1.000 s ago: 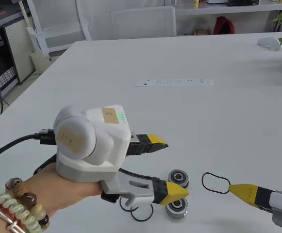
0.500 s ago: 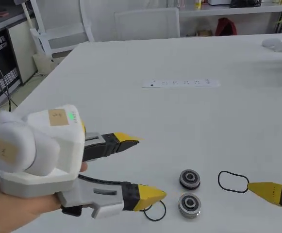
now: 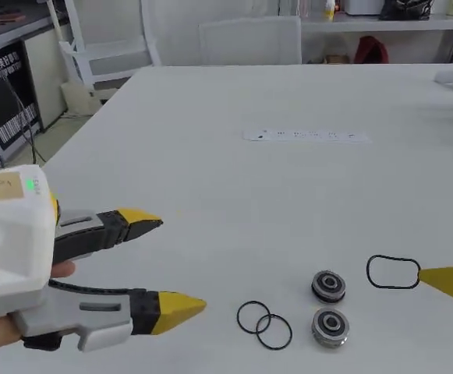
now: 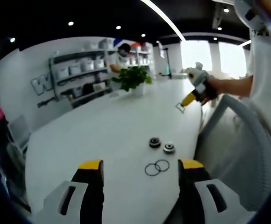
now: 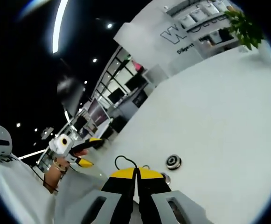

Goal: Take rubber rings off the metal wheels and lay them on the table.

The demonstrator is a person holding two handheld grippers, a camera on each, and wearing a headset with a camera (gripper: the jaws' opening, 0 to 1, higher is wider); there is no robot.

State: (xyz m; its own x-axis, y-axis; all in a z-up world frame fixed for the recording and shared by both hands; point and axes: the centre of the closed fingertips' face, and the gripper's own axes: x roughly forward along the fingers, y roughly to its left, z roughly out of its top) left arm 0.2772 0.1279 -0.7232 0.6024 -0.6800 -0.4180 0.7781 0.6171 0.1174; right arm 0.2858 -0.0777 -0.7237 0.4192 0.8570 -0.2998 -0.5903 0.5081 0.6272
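Observation:
Two metal wheels (image 3: 328, 286) (image 3: 330, 323) stand side by side on the white table (image 3: 288, 195). Two black rubber rings (image 3: 263, 323) lie overlapping just left of them. My left gripper (image 3: 168, 263) is open and empty, well left of the rings, jaws pointing toward them. My right gripper (image 3: 448, 280) comes in from the right edge, shut on a third rubber ring (image 3: 394, 272) beside the far wheel. In the left gripper view the rings (image 4: 156, 167) and wheels (image 4: 162, 145) lie ahead of the open left gripper (image 4: 141, 164). The right gripper view has the pinched ring (image 5: 125, 162) and one wheel (image 5: 173, 162).
A white power strip (image 3: 304, 136) lies across the middle of the table. White chairs (image 3: 249, 39) stand at the far edge. A potted plant (image 4: 131, 79) sits at the table's far end in the left gripper view.
My left gripper has drawn back to the left, away from the wheels, uncovering the two rings on the table. The right gripper still holds its ring beside the wheels.

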